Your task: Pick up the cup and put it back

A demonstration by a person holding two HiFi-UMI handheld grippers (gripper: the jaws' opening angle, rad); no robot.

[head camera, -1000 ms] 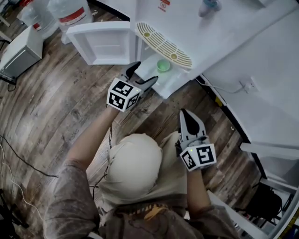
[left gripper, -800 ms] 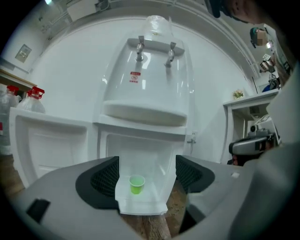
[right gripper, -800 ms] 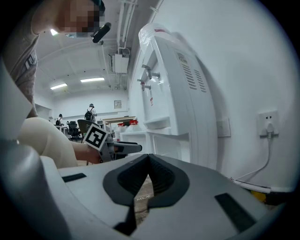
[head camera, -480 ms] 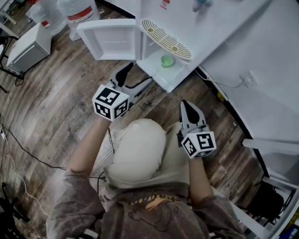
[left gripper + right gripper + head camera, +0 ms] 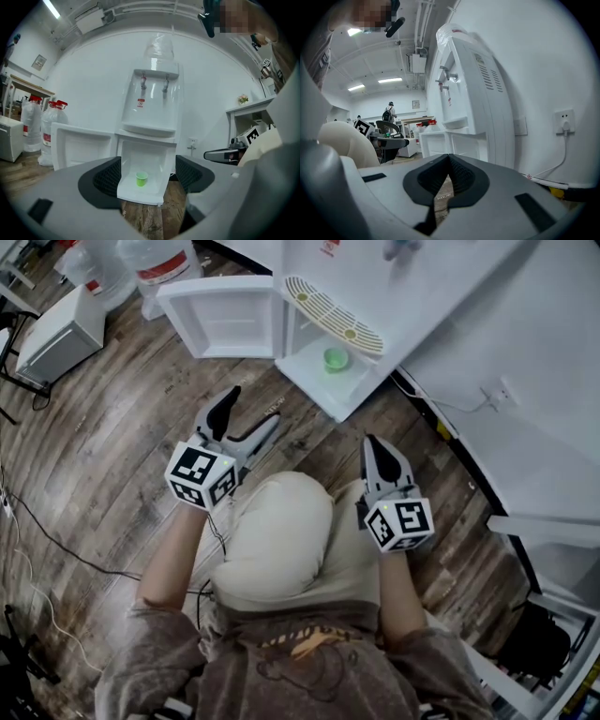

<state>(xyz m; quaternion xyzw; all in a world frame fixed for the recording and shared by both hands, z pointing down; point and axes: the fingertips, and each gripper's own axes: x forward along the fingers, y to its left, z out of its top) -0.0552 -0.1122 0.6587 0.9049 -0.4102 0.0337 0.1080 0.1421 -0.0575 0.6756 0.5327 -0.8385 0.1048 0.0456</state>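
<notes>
left gripper (image 5: 251, 411): jaws wide apart, empty | right gripper (image 5: 373, 446): jaws together, near level

No text is legible; the red label (image 5: 140, 102) on the water dispenser (image 5: 151, 119) is blurred.

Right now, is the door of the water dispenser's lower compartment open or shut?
Open. The door is swung fully aside, and the green cup stands upright in plain sight inside the compartment.
</notes>
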